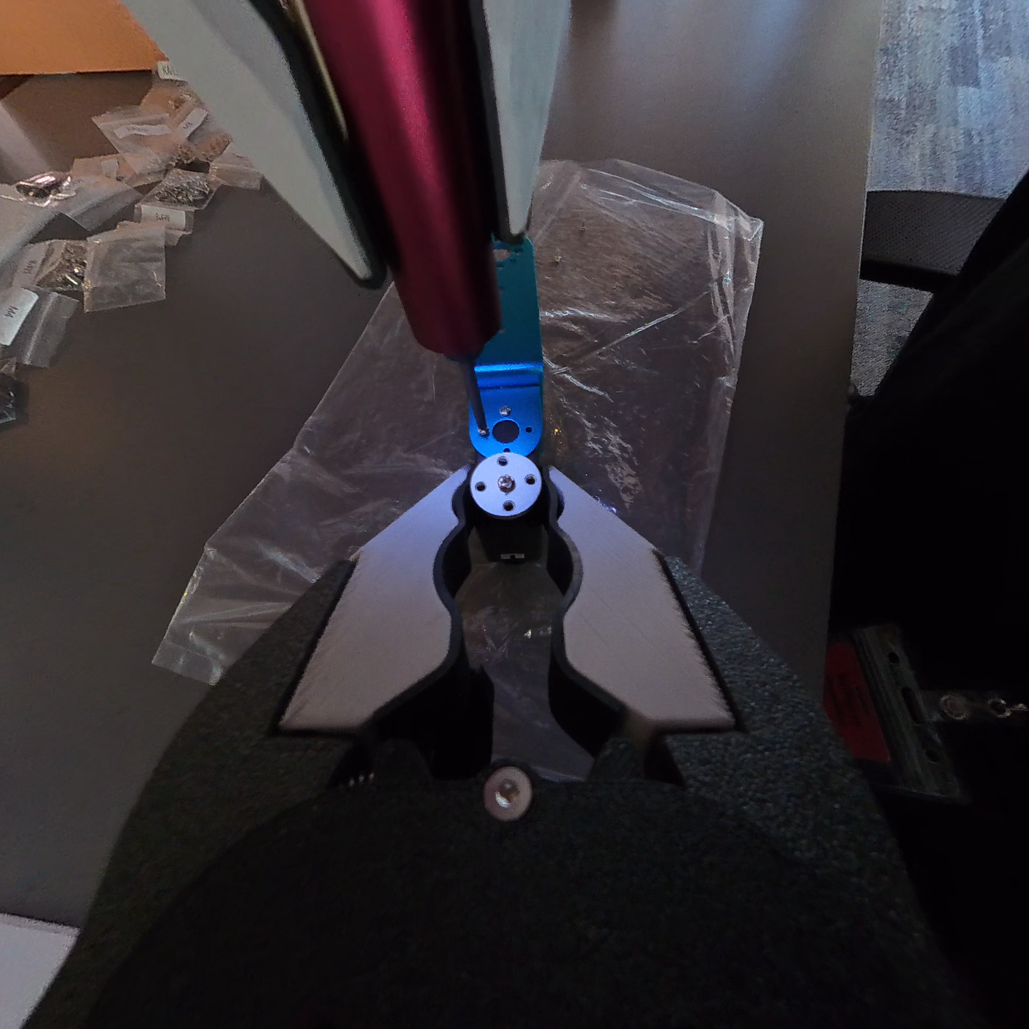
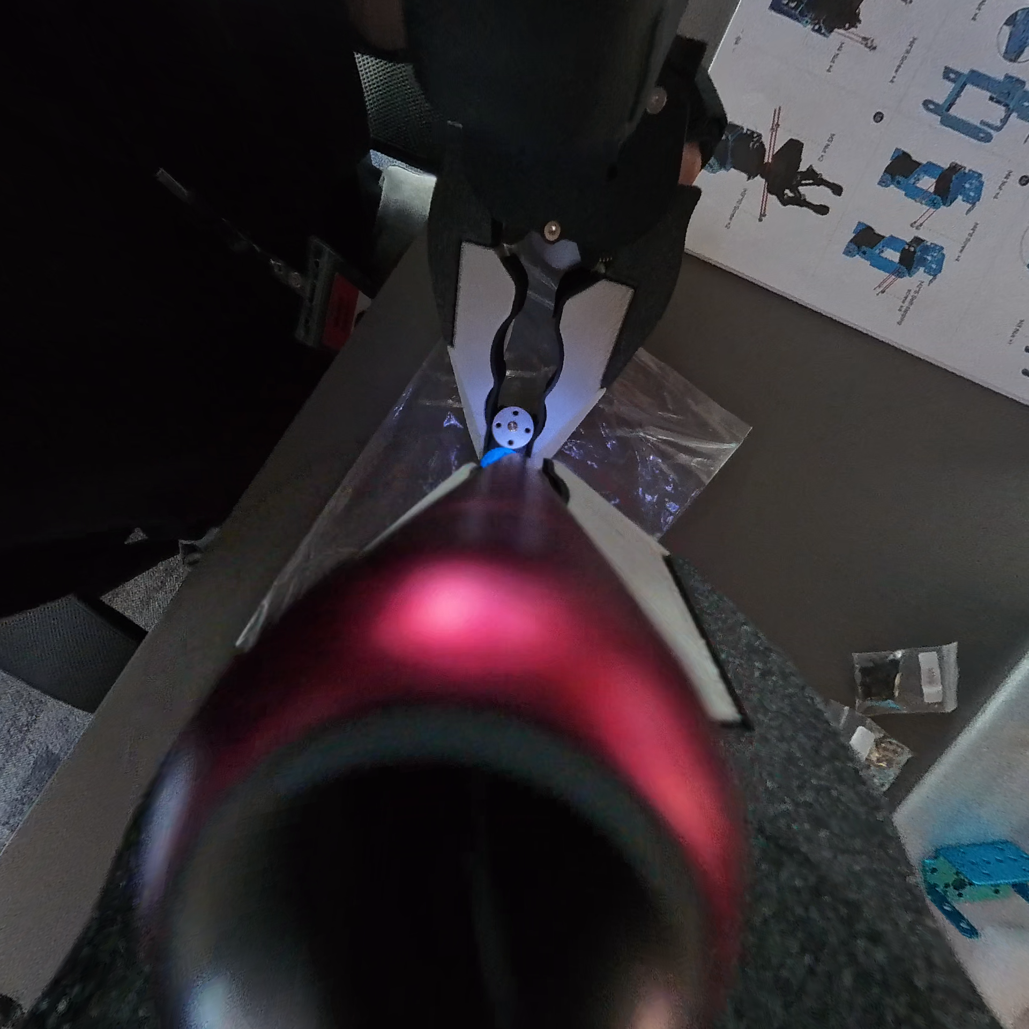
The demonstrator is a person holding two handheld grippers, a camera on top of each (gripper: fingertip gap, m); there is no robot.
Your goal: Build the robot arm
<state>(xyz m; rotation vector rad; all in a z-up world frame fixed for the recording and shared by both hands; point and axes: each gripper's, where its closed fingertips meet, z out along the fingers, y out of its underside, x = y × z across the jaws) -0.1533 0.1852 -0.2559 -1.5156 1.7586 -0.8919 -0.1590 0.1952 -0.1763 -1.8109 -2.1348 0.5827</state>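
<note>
My left gripper point(image 1: 505, 490) is shut on a small black servo motor point(image 1: 506, 543) with a round silver horn point(image 1: 504, 483) on top. A blue metal bracket point(image 1: 508, 412) is attached to the servo just beyond the fingertips. My right gripper point(image 2: 509, 465) is shut on a magenta electric screwdriver point(image 2: 445, 696); in the left wrist view the screwdriver point(image 1: 415, 184) comes down from above and its bit point(image 1: 476, 403) rests on a screw in the bracket. In the right wrist view the left gripper point(image 2: 512, 440) faces me, holding the horn point(image 2: 512, 427), and the screwdriver hides most of the bracket.
A clear plastic bag point(image 1: 640, 356) lies on the dark table under the work. Several small bags of screws point(image 1: 122, 223) lie at the far left. A printed instruction sheet point(image 2: 891, 167) and a blue assembly point(image 2: 974, 880) sit at the right. A black chair point(image 1: 946, 501) stands beside the table.
</note>
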